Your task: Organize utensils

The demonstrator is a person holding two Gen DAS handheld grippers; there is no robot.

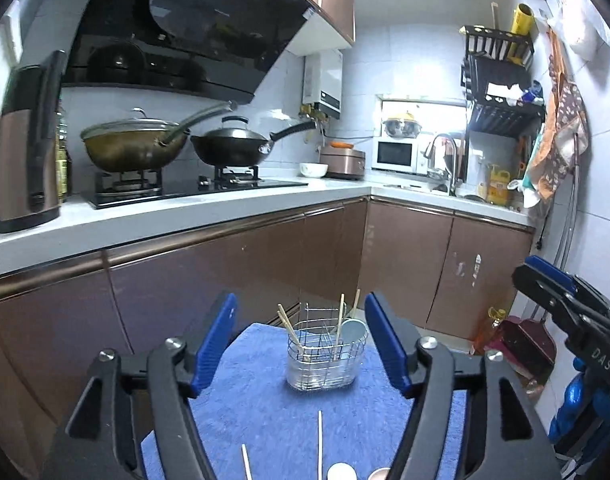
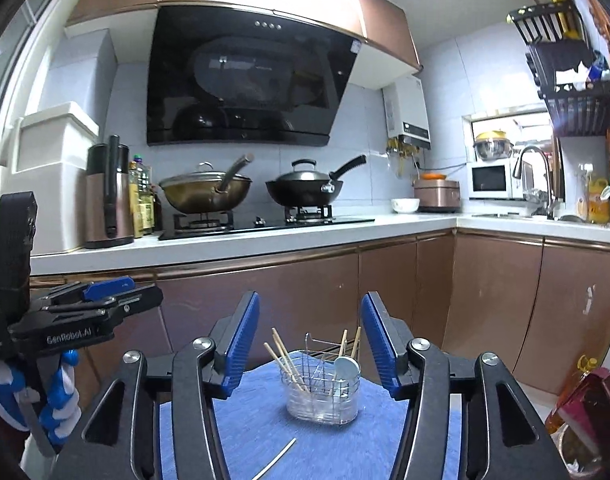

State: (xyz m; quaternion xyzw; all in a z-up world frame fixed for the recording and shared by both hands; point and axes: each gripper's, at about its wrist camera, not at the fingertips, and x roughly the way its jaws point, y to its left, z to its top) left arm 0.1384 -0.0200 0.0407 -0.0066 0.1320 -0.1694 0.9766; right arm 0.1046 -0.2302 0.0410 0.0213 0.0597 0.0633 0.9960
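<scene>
Above basket (image 1: 327, 354), tongs (image 1: 301, 344) wide, empty.

left wrist: faces stove counter | right wrist: same (both share wire caddy (image 1: 327, 354) ahead)

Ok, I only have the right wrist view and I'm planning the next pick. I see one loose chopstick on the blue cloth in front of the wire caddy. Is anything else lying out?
Observer: Yes. The left wrist view shows two on the blue cloth: one chopstick pointing at the wire caddy, and a second chopstick to its left.
Operator: Anything besides chopsticks?
Observer: At that view's bottom edge there is a white round item and a brownish item. Both are cut off, so I can't tell what they are.
Operator: Is the left gripper free?
Observer: The left gripper is open, with nothing between its fingers.
</scene>
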